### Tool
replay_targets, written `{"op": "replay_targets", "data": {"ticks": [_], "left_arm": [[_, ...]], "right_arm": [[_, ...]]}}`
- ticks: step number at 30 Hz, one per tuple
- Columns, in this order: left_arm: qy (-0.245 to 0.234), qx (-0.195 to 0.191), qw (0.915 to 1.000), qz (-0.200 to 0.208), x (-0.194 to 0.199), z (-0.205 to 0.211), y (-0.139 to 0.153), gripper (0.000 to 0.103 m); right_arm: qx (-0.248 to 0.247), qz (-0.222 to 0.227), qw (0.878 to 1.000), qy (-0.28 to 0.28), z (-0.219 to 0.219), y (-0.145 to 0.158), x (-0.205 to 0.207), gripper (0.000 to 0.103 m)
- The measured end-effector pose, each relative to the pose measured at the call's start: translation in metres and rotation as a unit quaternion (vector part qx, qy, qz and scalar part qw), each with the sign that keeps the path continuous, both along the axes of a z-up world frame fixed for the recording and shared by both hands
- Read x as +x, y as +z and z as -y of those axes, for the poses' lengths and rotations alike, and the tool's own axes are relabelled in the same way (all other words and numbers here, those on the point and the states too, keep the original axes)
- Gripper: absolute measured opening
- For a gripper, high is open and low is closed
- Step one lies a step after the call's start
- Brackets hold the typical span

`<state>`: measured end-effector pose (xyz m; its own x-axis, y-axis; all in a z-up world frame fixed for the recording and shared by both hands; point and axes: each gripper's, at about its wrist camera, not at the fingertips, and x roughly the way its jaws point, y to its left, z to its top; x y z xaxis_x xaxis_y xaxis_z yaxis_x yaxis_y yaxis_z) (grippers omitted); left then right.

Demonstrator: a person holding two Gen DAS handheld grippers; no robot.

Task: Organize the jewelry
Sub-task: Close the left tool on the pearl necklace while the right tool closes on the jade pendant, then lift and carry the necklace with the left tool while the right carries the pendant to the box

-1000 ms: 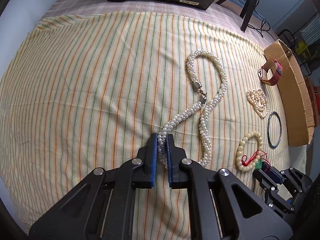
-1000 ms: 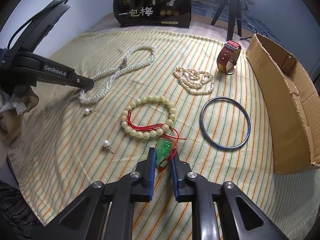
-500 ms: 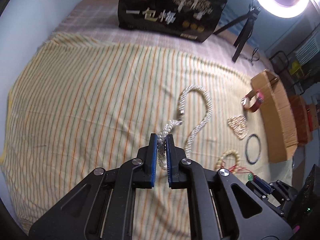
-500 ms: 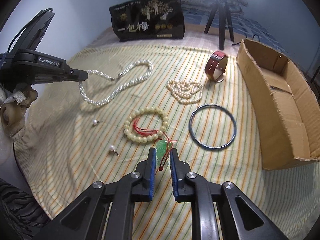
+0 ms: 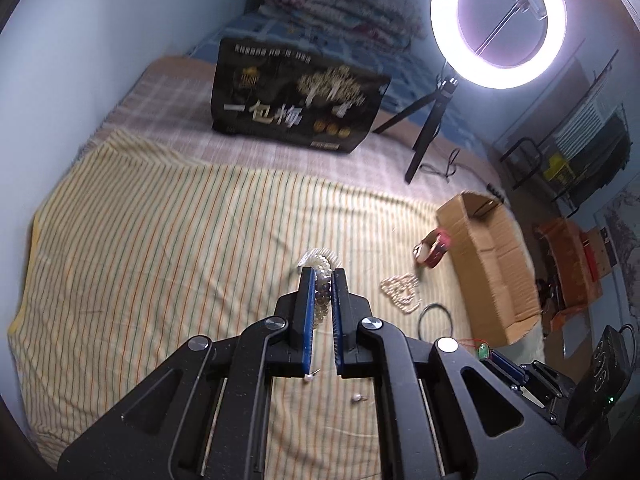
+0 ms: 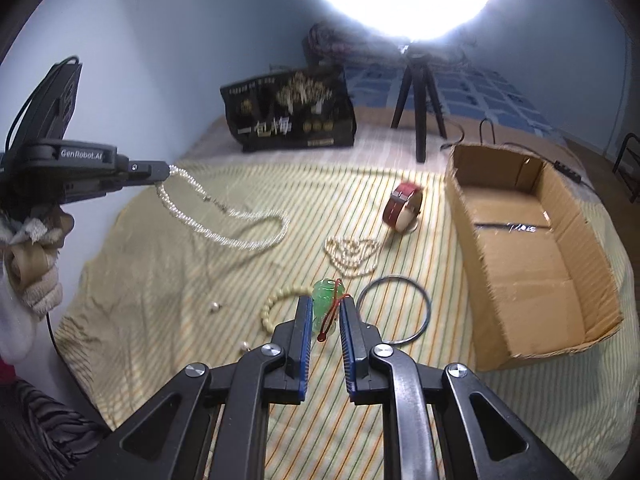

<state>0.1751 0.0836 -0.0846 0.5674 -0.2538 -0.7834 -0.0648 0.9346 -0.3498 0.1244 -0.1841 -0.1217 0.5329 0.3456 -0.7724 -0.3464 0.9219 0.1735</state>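
My left gripper (image 5: 322,276) is shut on a twisted pearl necklace (image 5: 320,300), held up off the striped cloth (image 5: 160,260). In the right wrist view the left gripper (image 6: 160,172) is at the left, and the necklace (image 6: 240,236) hangs from it in a loop whose far end rests on the cloth. My right gripper (image 6: 325,304) is shut on the green pendant (image 6: 326,298) of a cream bead bracelet (image 6: 276,304), which trails down from it on red cord. The open cardboard box (image 6: 532,248) lies to the right.
On the cloth lie a red-strapped watch (image 6: 404,206), a small pearl strand (image 6: 352,254), a blue bangle (image 6: 429,312) and two pearl earrings (image 6: 215,306) (image 6: 244,346). A black bag (image 6: 288,120) and a ring-light tripod (image 6: 418,92) stand at the back.
Both grippers have risen and tipped up. The left has lifted most of the pearl necklace off the cloth; the right has raised the green pendant, dragging the bead bracelet.
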Motion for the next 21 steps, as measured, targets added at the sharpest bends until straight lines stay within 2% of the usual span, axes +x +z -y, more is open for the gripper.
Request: {"op": "replay_targets", "data": {"ticks": [11,21], "left_arm": [[-0.009,-0.01,0.9983,0.057,-0.016,0.012,0.044,0.005],[-0.043,-0.014,0.9949,0.09,-0.018,0.049,0.071,0.005]], "right_arm": [[0.023,0.027,0.999,-0.025,0.023,0.031,0.003,0.012],[0.028,0.046,0.997,-0.05,0.051,0.051,0.009,0.012]]}}
